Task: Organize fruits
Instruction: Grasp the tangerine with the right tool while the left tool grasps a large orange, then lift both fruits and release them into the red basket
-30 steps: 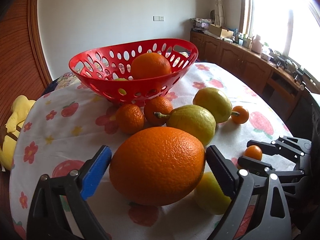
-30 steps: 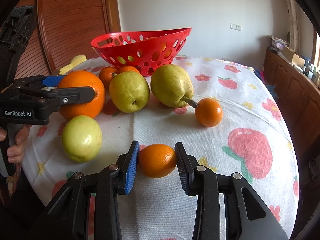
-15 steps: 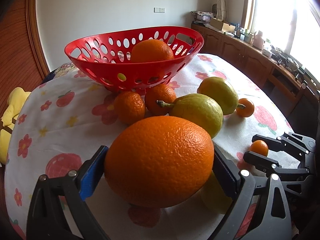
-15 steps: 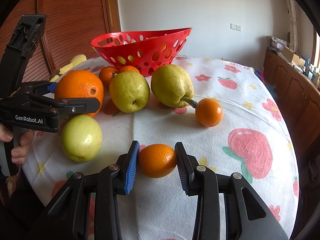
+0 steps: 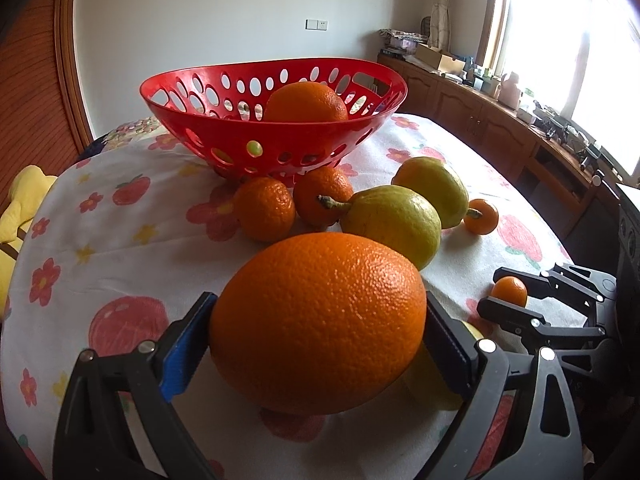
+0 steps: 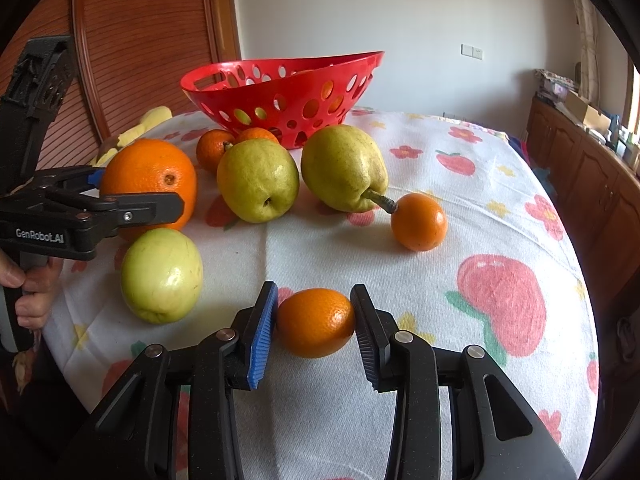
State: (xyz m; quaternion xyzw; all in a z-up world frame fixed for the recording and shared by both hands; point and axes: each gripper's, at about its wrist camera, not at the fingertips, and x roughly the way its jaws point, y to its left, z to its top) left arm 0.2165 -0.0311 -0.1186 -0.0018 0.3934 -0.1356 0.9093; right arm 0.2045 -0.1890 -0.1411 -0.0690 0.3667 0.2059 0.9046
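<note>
Large orange (image 5: 318, 322): pinched between pads of left tool (image 5: 320, 344), jaws closing on it, just above desk (image 5: 120, 248). Small mandarin (image 6: 315, 322): clamped in right tool (image 6: 314, 330), low over floral cloth. Green apple (image 6: 162, 274): just beside left tool. Two pears (image 6: 258, 180), three mandarins: ahead of both tools. Red basket (image 5: 276, 136): farther ahead, one orange (image 5: 306, 102) inside.
</note>
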